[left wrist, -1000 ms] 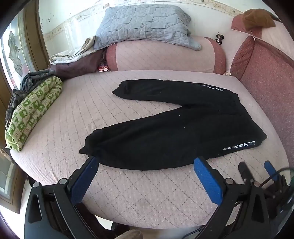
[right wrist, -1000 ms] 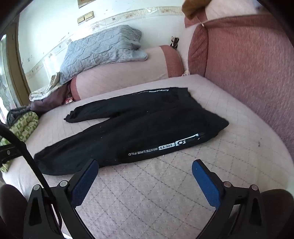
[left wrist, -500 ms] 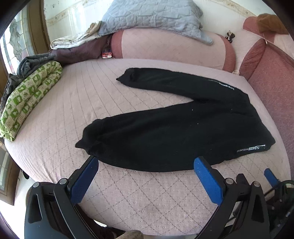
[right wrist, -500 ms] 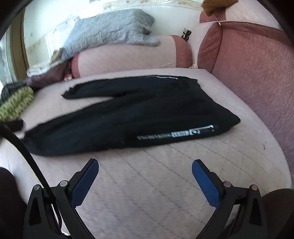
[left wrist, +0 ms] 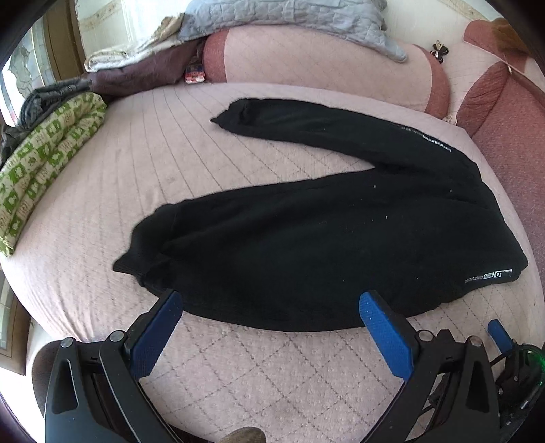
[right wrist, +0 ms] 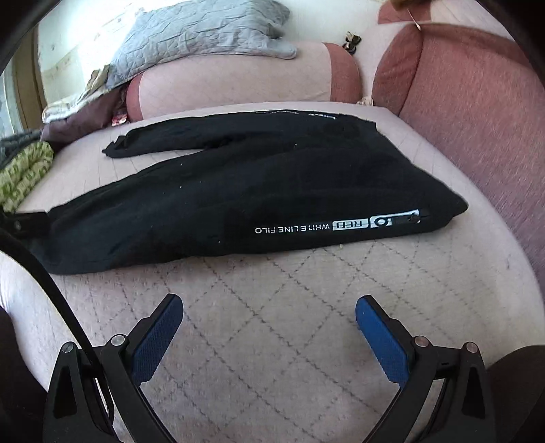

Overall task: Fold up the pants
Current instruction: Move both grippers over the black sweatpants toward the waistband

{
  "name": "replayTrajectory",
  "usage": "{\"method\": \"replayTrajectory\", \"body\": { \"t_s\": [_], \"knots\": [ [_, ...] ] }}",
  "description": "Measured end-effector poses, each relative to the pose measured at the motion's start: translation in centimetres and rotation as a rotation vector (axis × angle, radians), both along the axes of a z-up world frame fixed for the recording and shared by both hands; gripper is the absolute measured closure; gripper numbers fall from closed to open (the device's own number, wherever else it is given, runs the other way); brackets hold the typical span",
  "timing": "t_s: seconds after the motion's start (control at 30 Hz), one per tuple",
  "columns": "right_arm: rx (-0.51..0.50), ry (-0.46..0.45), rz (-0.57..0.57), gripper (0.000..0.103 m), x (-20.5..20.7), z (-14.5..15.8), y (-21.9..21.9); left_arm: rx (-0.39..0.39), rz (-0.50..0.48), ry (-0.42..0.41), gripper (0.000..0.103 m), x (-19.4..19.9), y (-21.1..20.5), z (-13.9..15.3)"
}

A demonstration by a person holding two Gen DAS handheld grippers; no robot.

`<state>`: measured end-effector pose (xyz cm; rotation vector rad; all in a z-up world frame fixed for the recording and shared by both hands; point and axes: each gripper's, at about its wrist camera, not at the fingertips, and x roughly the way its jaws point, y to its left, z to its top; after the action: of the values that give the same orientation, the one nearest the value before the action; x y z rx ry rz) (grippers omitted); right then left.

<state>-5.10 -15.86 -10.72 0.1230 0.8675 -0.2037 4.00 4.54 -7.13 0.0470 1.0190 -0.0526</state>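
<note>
The black fleece pants [left wrist: 323,238] lie flat on the pink quilted round bed [left wrist: 143,163], waist at 3 o'clock, legs splayed toward 9 and 11. At 12 o'clock behind them sits a long pink bolster [left wrist: 323,64] with a grey quilted pillow [left wrist: 289,13] on top. A green-and-cream patterned folded blanket [left wrist: 44,156] lies at 9 o'clock on the bed's edge. The red upholstered cushion [right wrist: 477,102] stands at 2 o'clock.
</note>
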Motion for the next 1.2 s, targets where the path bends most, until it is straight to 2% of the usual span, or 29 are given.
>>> {"method": "replayTrajectory", "body": {
  "t_s": [0.53, 0.93, 1.13, 1.2],
  "knots": [
    [-0.044, -0.014, 0.002, 0.0, 0.9, -0.7, 0.1, 0.018, -0.013, 0.124, 0.0, 0.6, -0.6, -5.4],
    [-0.046, -0.02, 0.003, 0.0, 1.1, -0.8, 0.0, 0.007, -0.014, 0.1, 0.0, -0.3, -0.4, -5.8],
    [-0.052, -0.022, 0.002, 0.0, 1.0, -1.0, 0.1, 0.028, -0.073, 0.108, 0.0, -0.7, -0.6, -5.6],
    [-0.052, -0.009, 0.008, 0.0, 1.2, -1.0, 0.2, -0.001, -0.089, 0.123, 0.01, -1.1, -0.3, -5.0]
  ]
}}
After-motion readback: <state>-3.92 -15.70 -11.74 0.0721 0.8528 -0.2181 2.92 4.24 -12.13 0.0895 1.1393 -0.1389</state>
